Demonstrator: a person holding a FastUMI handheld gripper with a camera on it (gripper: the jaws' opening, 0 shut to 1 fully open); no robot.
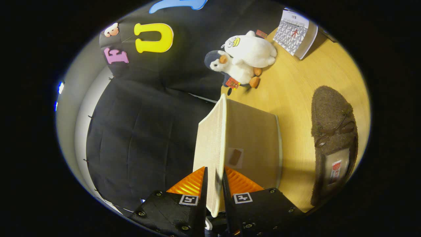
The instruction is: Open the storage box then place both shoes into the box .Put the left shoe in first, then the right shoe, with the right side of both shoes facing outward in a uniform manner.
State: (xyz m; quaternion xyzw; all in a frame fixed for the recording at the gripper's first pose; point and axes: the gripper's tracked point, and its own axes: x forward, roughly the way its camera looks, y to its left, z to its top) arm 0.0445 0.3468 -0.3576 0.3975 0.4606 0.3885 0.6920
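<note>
My gripper (214,186) is shut on the edge of the storage box's lid (210,141), a beige woven panel that runs straight ahead from between my fingers. The view is rolled sideways, so I cannot tell how far the lid is lifted. The beige box body (253,138) adjoins the lid on one side, with a small brown tab on its face. One brown fuzzy slipper-style shoe (334,138) with a bow lies on the wooden table (296,89) beyond the box, apart from it, its opening towards me.
Two plush penguins (243,59) sit on the table past the box, against the black cloth wall. A standing card with a printed pattern (296,33) is further back on the table. The black cloth covers the whole side opposite the box.
</note>
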